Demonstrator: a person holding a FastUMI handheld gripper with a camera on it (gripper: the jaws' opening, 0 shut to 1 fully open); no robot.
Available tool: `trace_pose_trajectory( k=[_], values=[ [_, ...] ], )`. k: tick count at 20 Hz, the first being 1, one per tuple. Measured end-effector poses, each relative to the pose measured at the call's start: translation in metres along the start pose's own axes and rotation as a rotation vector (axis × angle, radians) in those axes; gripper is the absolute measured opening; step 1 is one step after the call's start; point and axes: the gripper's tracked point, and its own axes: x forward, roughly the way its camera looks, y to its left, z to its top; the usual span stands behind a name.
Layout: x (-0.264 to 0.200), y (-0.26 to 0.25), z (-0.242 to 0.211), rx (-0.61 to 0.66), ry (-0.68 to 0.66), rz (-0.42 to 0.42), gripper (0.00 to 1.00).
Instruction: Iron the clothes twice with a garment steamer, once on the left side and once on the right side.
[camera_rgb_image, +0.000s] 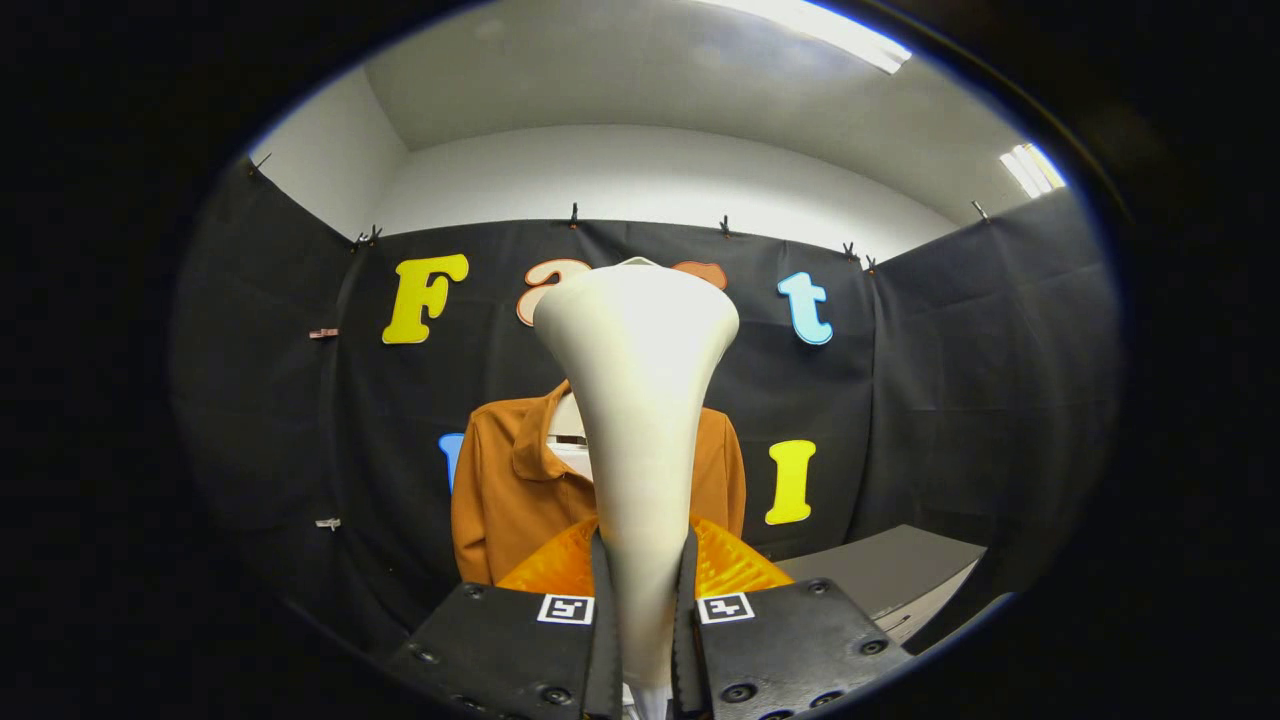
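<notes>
Steamer (638, 400) clamped between the two fingers of the tongs (645, 600), narrow cream handle pinched on both sides, both fingers (604, 620) pressing against it. Rises straight up from the grip and flares into a broad, rounded head well above the fingertips, tilted neither left nor right. Just past the fingertips, ridged orange pads (735, 565) showing on either side of the handle. Beyond the steamer, brown collared shirt (495, 500) hanging upright against the black cloth wall (940, 400), collar open, middle hidden behind the handle, left shoulder and a strip of the right shoulder visible on either side. Shirt apart from the steamer, further back; head of the steamer higher than the collar. To the right of the tongs and lower down, corner of a grey tabletop (890, 570). Above the cloth, white wall and ceiling with bright light strips (820, 25).
</notes>
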Motion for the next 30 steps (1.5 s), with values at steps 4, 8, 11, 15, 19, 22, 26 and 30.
trace_pose_trajectory(
  k=[4,8,11,15,19,22,26,30],
  values=[
    [-0.002,0.003,0.001,-0.010,0.000,0.012,0.23],
    [-0.002,-0.001,0.008,0.002,-0.009,-0.002,0.23],
    [-0.005,0.001,0.012,0.000,-0.020,0.004,0.23],
    [-0.007,0.004,0.011,0.009,-0.014,0.011,0.23],
    [-0.007,0.004,0.010,0.011,-0.012,0.012,0.23],
    [-0.006,0.001,0.013,0.009,-0.017,0.005,0.23],
    [-0.004,-0.004,0.016,0.006,-0.022,-0.003,0.23],
    [0.000,-0.008,0.013,0.008,-0.017,-0.011,0.23]
  ],
)
